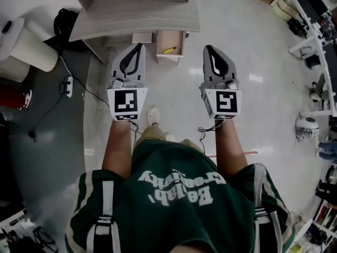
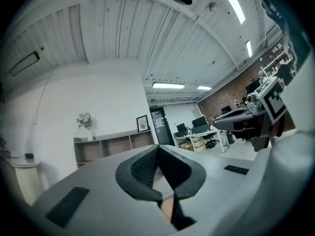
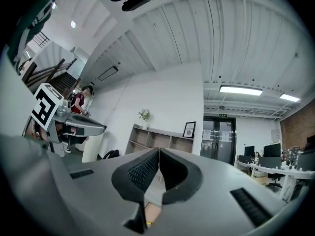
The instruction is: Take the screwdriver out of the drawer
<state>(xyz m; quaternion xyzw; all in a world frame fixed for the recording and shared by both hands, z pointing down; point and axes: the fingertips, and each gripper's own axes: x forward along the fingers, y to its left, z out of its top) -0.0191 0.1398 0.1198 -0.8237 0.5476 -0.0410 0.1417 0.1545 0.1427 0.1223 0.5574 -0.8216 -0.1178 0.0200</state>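
1. Floor (image 1: 274,104): pale and glossy, it fills most of the head view around you.
2. Desk (image 1: 137,20): grey wood-grain top, straight ahead of both your grippers.
3. Drawer (image 1: 178,38): it stands open below the desk's front edge, ahead of the gap between your 2 grippers.
4. Left gripper (image 1: 139,46): it points at the desk with its tip just left of the drawer. The claw is fully closed, pads (image 2: 142,168) pressed together with nothing between them.
5. Right gripper (image 1: 207,48): its tip is right of the drawer and clear of it. The claw is fully closed too, pads (image 3: 142,171) meeting, and it is empty.
6. Screwdriver (image 1: 171,49): yellow handle, lying slanted inside the drawer. Neither gripper touches it.
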